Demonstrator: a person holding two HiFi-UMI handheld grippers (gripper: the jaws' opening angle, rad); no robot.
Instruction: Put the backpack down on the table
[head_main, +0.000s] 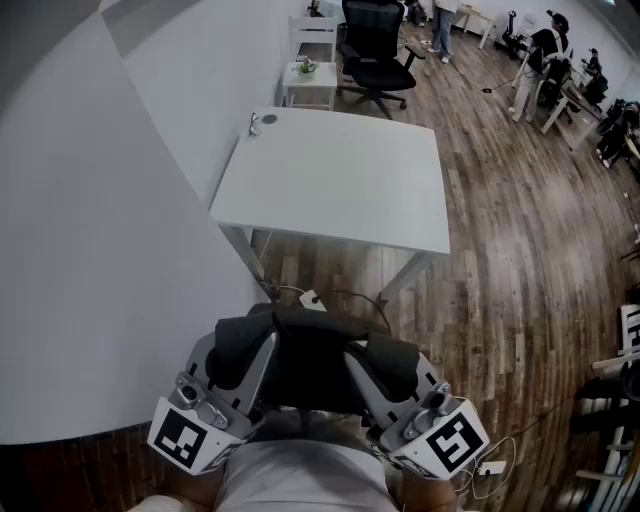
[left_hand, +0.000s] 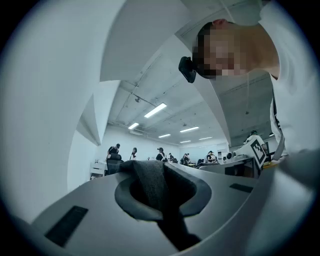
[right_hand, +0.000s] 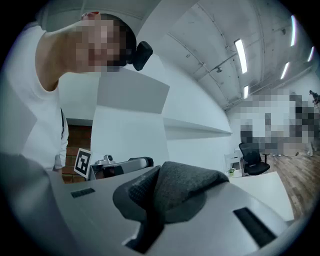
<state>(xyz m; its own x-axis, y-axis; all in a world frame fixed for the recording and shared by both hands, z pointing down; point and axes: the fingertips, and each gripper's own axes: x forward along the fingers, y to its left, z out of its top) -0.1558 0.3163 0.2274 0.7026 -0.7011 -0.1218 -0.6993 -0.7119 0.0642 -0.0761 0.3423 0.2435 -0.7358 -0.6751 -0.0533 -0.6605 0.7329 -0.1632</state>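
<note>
While tight on the backpack (head_main: 310, 350), left gripper (head_main: 235, 352) and right gripper (head_main: 392, 364) fingers (head_main: 260, 372) over wood floor (head_main: 500, 300) before white table (head_main: 340, 180).

No words or numbers are legible; only coded square markers (head_main: 186, 441) show, on the cubes of the left gripper (head_main: 234, 350) and right gripper (head_main: 388, 364).

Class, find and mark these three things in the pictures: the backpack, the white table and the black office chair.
backpack (head_main: 310, 360), head view, on the middle of its dark fabric.
table (head_main: 340, 180), head view, on the bare middle of its white top.
office chair (head_main: 372, 28), head view, on its black backrest.
</note>
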